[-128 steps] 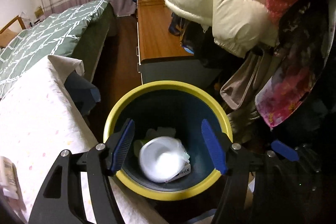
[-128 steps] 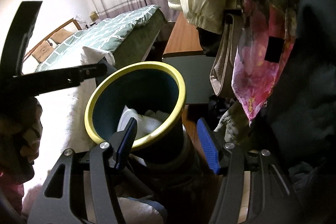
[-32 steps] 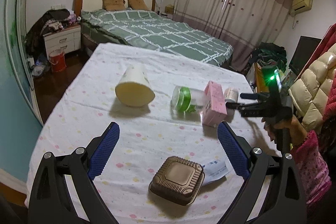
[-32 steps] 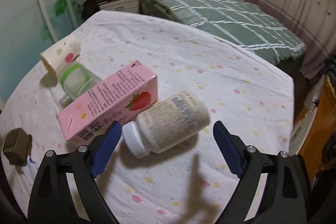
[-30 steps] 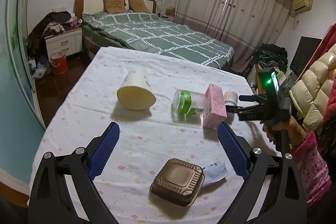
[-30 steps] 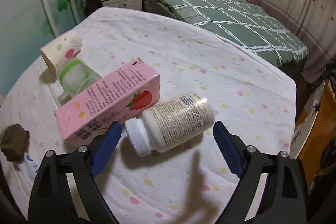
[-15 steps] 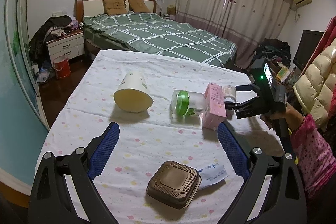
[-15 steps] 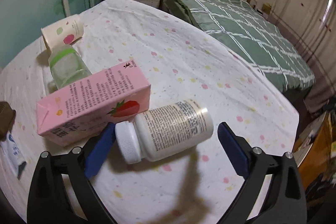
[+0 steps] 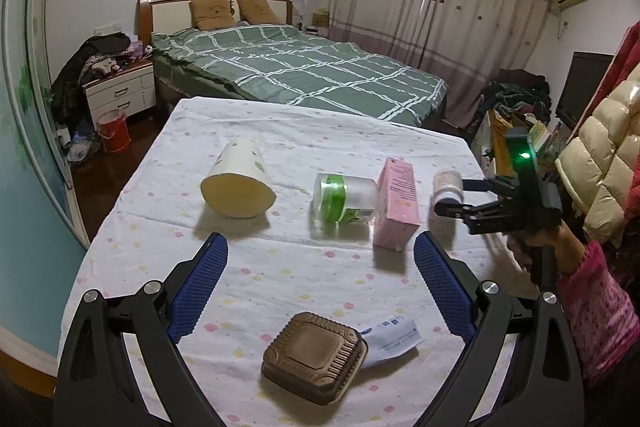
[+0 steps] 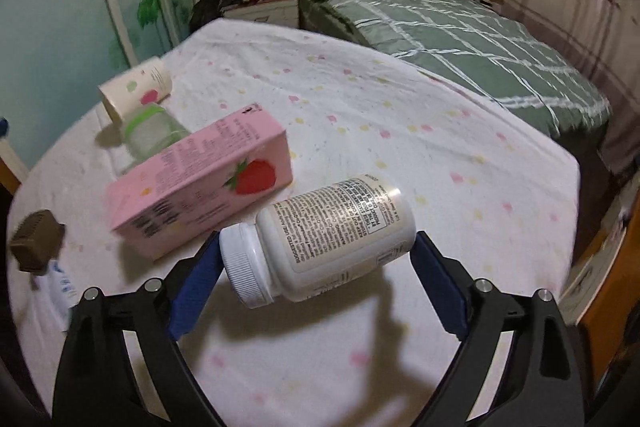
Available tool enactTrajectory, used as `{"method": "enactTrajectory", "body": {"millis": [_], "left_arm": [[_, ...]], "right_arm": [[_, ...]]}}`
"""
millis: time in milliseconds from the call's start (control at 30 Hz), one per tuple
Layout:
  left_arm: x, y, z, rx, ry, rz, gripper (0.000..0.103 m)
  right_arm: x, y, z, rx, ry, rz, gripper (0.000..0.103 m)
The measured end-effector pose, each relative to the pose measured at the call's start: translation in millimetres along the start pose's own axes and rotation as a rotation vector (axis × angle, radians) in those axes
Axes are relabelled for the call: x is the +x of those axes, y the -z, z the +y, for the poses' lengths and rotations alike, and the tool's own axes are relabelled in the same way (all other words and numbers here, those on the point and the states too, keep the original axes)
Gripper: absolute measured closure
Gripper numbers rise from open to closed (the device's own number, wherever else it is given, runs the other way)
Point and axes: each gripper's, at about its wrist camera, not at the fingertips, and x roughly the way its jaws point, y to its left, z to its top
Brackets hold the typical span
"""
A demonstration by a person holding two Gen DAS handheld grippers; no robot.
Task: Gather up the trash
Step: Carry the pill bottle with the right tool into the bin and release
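Right wrist view: right gripper, blue-padded fingers set wide, white pill bottle lying on its side between them. Left pad touches the bottle's white cap; right pad sits at the bottle's base, contact not certain; whether the bottle is gripped or lifted cannot be told. Just beyond the cap: pink strawberry milk carton, on its side. Behind the carton: clear jar with green band, then paper cup, tipped over. Far left: brown plastic container, with white paper slip beside it. All rest on a table with white dotted cloth.

Left wrist view: left gripper, fingers spread wide, nothing between them, hovering over the near part of the cloth. Directly ahead: the brown container, lying on the slip. Farther off, left to right: cup, jar, carton, bottle at the right gripper. Beyond the table: green checked bed.
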Motion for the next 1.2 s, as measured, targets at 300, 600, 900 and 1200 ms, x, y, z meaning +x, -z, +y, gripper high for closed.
{"method": "enactTrajectory", "body": {"millis": [300,600,900,1200], "left_arm": [[-10.5,10.0,-9.1,0.025,0.063,-0.002,0.010],[-14.4,17.9,-20.4,0.048,0.092,0.004,0.010],[-16.4,22.1,-39.4,0.091,0.087,0.016,0.010],[-9.1,21.5,-43.3,0.101,0.076,0.035,0.010]], "right_arm": [[-98.2,65.9,2.0,0.180,0.143,-0.140,0.015],[-149.3,165.3,-52.6,0.512,0.393,-0.120,0.015],[-125.3,211.5,-109.4,0.694,0.516,-0.010,0.015],[-109.8,228.3,-127.7,0.750,0.543,0.045,0.015]]}}
